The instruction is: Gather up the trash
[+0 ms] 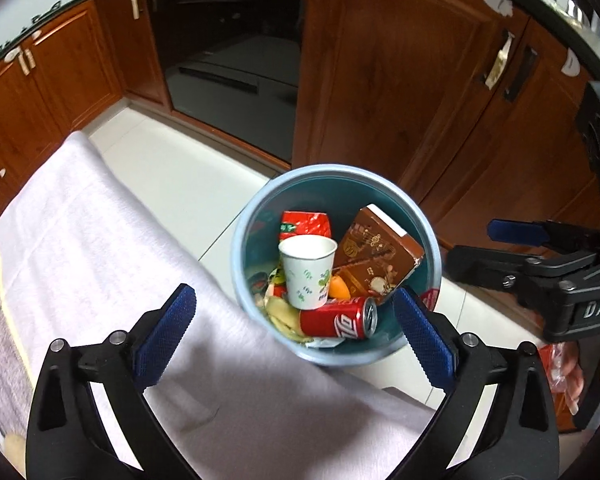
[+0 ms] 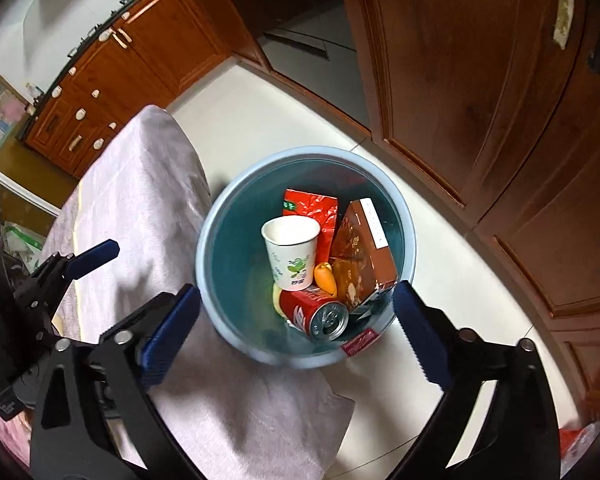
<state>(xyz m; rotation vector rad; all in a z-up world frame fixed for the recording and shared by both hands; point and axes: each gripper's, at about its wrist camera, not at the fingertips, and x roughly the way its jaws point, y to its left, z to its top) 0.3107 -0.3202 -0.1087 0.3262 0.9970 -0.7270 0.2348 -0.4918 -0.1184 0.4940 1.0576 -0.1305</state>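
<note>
While both hand-held grippers, left (image 1: 294, 322) and right (image 2: 296, 322), are held apart, a cup (image 2: 291, 251), can (image 2: 314, 312) and box (image 2: 364, 256) are contained in the bin (image 2: 216, 236).

Cup (image 1: 307, 272), can (image 1: 338, 323) in bin (image 1: 430, 236)

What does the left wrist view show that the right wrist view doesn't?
Only the left wrist view: the can from its side with its lettering, peel scraps beside it, and the right gripper seen from outside, jaws near closed.

Only the right wrist view: the can end-on, and the left gripper over the cloth.

Both: the bin on the floor by the cloth-covered table, holding the cup, brown box and red packet; each camera's own jaws are spread wide and empty.
</note>
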